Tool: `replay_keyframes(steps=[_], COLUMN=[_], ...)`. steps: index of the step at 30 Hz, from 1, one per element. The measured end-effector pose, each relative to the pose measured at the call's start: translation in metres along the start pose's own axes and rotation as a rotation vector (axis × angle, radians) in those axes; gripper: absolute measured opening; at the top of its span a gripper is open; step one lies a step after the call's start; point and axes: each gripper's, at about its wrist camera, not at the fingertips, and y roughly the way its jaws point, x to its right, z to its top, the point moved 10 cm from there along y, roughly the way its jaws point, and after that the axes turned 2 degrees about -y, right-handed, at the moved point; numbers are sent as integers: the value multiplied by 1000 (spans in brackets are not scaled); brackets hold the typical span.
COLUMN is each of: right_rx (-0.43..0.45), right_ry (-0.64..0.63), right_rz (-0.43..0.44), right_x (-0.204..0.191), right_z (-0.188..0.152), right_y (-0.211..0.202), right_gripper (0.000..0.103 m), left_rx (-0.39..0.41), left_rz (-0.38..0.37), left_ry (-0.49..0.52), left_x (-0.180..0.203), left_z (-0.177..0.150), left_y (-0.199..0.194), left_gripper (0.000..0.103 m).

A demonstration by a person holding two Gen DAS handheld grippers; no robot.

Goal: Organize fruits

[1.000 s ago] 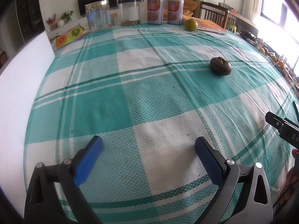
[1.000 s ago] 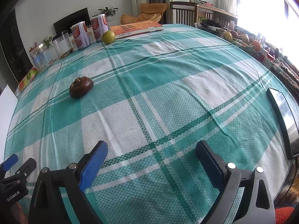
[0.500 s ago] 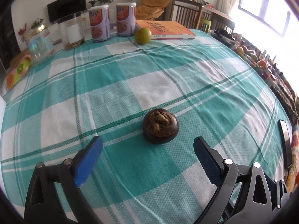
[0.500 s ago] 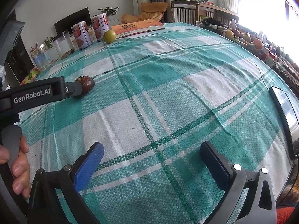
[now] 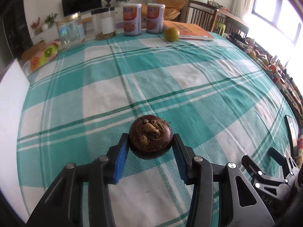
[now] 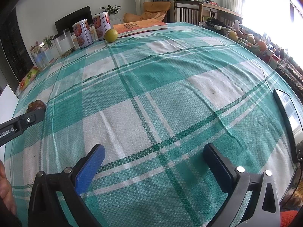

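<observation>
1. Now clamped: left gripper (image 5: 151, 145), jaws just closed onto the mangosteen (image 5: 151, 136), blue pads (image 5: 121, 158) pressing both flanks; wide apart and bare a second ago.
2. Probably lifted just clear of the cloth (image 5: 170, 79), shadow beneath the fruit; contact hard to judge from the wrist view.
3. Means, by judgement: first fruit secured, carrying to follow, no destination marked out yet.
4. Right gripper (image 6: 153, 158): spread wide, nothing between the pads, hovering over bare cloth, unmoved.
5. Seen from the right view: only the top of the mangosteen, peeking behind the left gripper's arm at the picture's left edge.
6. Farther off: lime (image 5: 171, 34) near the far edge, just beside the book (image 5: 191, 31), untouched.
7. Cut off or unclear: more fruit along the right rim (image 6: 246, 37), washed out by window glare; dark slab (image 6: 287, 121) at the right edge, unidentifiable.
</observation>
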Motion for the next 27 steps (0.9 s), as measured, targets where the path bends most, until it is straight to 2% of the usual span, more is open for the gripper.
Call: replay_keyframes(steps=[4,7,9,11,12,13,15,27], right_rx=[-4,-9,-12,-14,-14,-14,-14,-17], right_ry=[-8,-19,-25,-29,-29,-29,-30,-36], right_rz=[-11,-25,-33,-37,-37,-37,-39,-45], right_x=[0,0,-1,-1,-1,-1,-1,-1], right_z=[0,-1,-1,-2,-2,-2,-2,-2], right_y=[1,2,3,3,3,3,3,4], right_gripper=[103,103,103,103,103,103,103,103], left_rx=[-2,-9,-22,31,28,27,52,47], left_rz=[64,112,113,137,169,188,196,192], left_ry=[-75,-109,-143,-133,-122,-114,-118,-128], left_x=[-57,-86,-97,-99,-100,-101,-105,-108], left_z=[-34,-56,-66,-64,-66,-67,-66,-67], left_y=[-24,-23,-17,-19,-17,-14,-14,-13], left_gripper=[48,48,49,64,82,88,92,95])
